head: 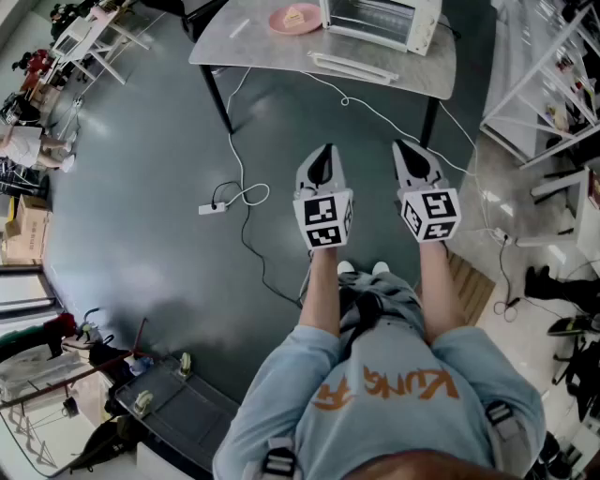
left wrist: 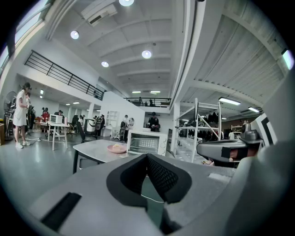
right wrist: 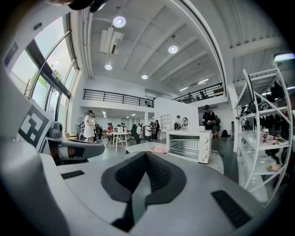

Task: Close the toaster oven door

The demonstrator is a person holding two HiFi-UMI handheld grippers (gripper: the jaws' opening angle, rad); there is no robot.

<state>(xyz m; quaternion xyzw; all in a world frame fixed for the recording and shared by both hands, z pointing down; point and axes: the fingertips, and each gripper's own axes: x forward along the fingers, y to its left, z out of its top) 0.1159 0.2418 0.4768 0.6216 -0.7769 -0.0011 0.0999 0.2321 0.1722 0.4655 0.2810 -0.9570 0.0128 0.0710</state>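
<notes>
A white toaster oven (head: 380,21) stands on a grey table (head: 272,56) at the far end of the floor, with its door (head: 352,67) folded down flat in front of it. From the gripper views the oven (left wrist: 146,142) (right wrist: 190,145) is some way ahead, and its wire racks show. My left gripper (head: 325,150) and right gripper (head: 401,145) are held side by side over the floor, well short of the table. Both are shut, with nothing between the jaws. Their tips (left wrist: 147,156) (right wrist: 146,154) point roughly level toward the oven.
A pink plate (head: 295,19) with food sits left of the oven. A white cable runs from the table to a power strip (head: 214,208) on the floor. White shelving (head: 553,66) stands on the right. People (left wrist: 20,115) stand far off at other tables.
</notes>
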